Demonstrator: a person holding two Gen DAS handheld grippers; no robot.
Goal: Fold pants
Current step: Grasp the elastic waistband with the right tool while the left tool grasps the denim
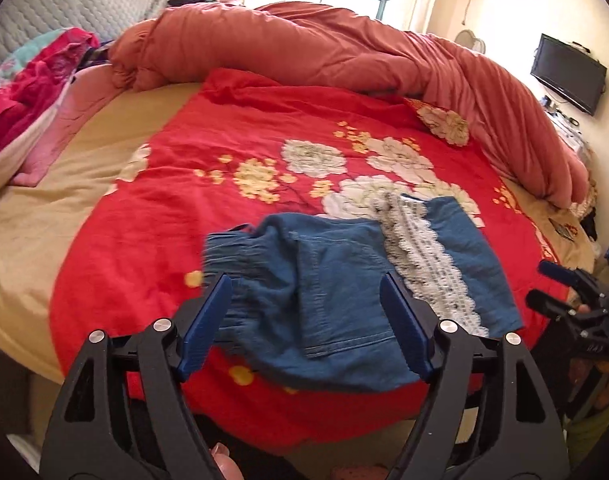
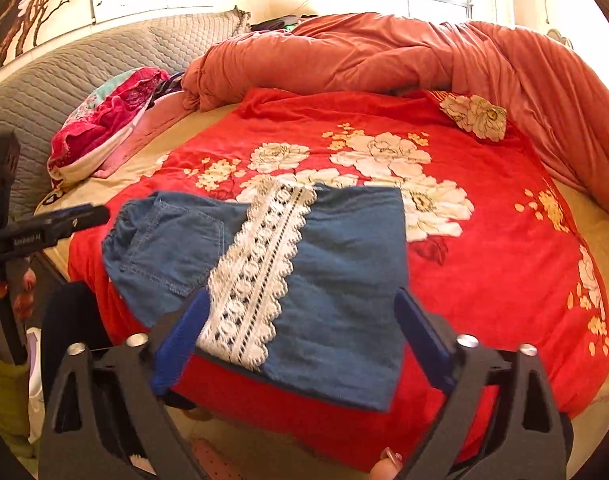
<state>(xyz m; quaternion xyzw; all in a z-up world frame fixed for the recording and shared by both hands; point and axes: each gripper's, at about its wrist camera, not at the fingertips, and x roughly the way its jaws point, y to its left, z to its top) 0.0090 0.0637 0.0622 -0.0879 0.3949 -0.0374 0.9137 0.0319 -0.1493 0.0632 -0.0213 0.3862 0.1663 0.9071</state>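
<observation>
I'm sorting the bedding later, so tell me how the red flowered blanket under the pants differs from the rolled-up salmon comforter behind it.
The red flowered blanket lies spread flat, while the salmon comforter is bunched into a long roll along the bed's far side. The blanket is bright red with white and yellow blossoms; the comforter is a plain, duller salmon. The blanket carries the blue pants; nothing visible rests on the comforter. Both lie on the same bed.

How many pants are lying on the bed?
1. The blue denim pants with a white lace strip lie on the red flowered bedspread near its front edge. More could hide in the clothes pile by the headboard.
</observation>
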